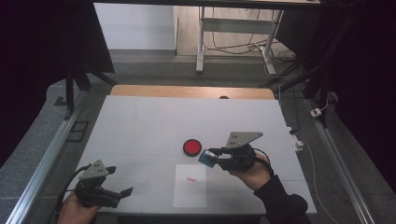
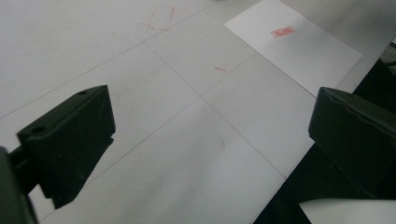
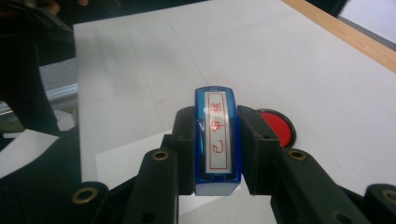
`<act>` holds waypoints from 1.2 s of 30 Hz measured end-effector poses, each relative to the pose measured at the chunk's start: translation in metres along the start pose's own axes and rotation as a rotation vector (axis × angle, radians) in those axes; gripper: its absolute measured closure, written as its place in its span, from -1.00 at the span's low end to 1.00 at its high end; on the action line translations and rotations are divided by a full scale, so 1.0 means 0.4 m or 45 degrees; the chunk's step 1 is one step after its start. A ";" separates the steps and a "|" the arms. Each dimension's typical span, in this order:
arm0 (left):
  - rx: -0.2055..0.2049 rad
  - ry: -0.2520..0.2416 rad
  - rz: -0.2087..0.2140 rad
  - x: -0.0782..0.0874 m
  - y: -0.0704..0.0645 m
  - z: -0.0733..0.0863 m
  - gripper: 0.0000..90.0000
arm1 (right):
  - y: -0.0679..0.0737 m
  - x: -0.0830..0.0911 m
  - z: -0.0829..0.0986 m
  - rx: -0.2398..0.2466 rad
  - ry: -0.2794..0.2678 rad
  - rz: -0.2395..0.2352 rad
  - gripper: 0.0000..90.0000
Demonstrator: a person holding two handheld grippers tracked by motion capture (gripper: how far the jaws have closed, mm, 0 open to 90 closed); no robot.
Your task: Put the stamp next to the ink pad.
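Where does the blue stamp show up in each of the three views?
High view: the blue stamp sits right of centre, clamped in the right gripper, beside the red ink pad.
Left gripper view: not in it.
Right gripper view: stamp at centre between the jaws.
Shared landmark: the white paper sheet.

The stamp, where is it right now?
The stamp is clamped between the jaws of the right gripper, held above the table just right of the red ink pad and beyond the paper.
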State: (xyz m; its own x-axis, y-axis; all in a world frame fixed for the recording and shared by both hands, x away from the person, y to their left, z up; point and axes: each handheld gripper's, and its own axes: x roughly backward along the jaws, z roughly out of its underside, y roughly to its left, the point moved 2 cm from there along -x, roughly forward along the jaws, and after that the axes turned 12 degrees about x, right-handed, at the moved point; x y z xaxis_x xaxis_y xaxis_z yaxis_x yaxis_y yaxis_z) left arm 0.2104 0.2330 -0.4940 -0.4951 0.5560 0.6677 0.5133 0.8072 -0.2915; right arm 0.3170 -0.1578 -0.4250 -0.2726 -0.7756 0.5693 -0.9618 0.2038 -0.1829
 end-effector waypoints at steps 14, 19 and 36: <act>0.000 0.026 -0.007 -0.006 0.000 -0.001 -0.99 | -0.039 0.012 0.062 -0.034 0.105 0.104 0.55; 0.007 0.024 -0.012 -0.006 0.000 -0.001 -0.98 | -0.055 0.012 0.080 -0.056 0.134 0.153 0.55; 0.016 0.019 -0.026 -0.006 0.001 -0.001 -0.98 | -0.118 0.018 0.152 -0.083 0.237 0.323 0.55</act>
State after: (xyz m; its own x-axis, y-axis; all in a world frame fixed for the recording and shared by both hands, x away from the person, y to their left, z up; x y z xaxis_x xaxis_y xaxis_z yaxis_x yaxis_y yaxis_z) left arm 0.2121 0.2320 -0.4952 -0.4944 0.5366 0.6838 0.4942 0.8207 -0.2867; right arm 0.3622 -0.2094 -0.4610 -0.4981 -0.5741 0.6499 -0.8606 0.4189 -0.2895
